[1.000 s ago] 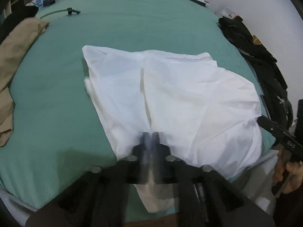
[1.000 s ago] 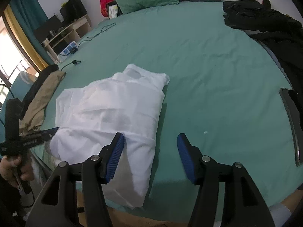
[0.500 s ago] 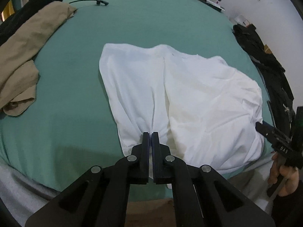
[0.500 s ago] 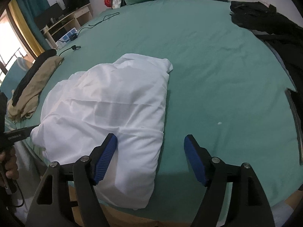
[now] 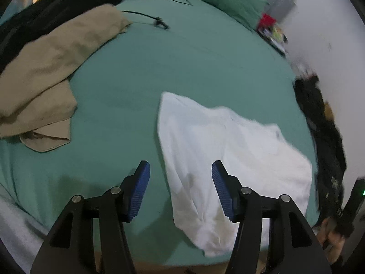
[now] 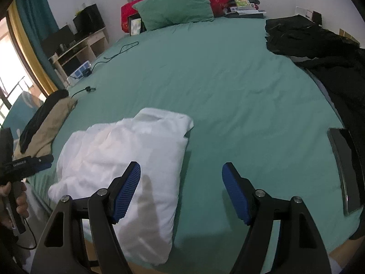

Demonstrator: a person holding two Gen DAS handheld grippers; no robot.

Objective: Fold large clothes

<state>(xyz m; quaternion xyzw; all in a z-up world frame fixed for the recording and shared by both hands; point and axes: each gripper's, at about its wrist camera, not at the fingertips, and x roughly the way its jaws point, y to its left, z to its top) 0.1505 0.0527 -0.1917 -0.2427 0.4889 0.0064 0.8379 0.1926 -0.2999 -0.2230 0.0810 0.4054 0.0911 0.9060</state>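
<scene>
Your left gripper [image 5: 180,191] hangs above the near edge of the teal-green bed sheet [image 5: 187,64] with its blue ribbed pads [image 5: 140,190] spread wide apart and nothing between them. The white folded cloth garment [image 5: 230,159] lies flat on the sheet, just ahead and to the right of that gripper; its near left edge runs through the gap between the pads from this view, but neither pad touches it as far as you can see. The picture is somewhat blurred.

Your right gripper [image 6: 181,191] is also spread wide and holds nothing. In its view the white garment [image 6: 127,164] sits at the near left part of the bed, under and beyond the left pad [image 6: 125,191], which throws a shadow on the cloth. The right pad is over bare green sheet [image 6: 228,91]. The garment's near end reaches the bed's edge.

A crumpled tan cloth garment [image 5: 45,68] lies well apart on the left side of the bed, with a black garment [image 5: 45,16] just beside it. A heap of black clothing [image 6: 319,45] lies along the right side. A green pillow [image 6: 173,9] rests at the head of the bed, and a thin black cable [image 6: 114,52] trails across the sheet near it. A dark flat tablet-like slab [image 6: 344,169] lies at the right edge in the right wrist view.
</scene>
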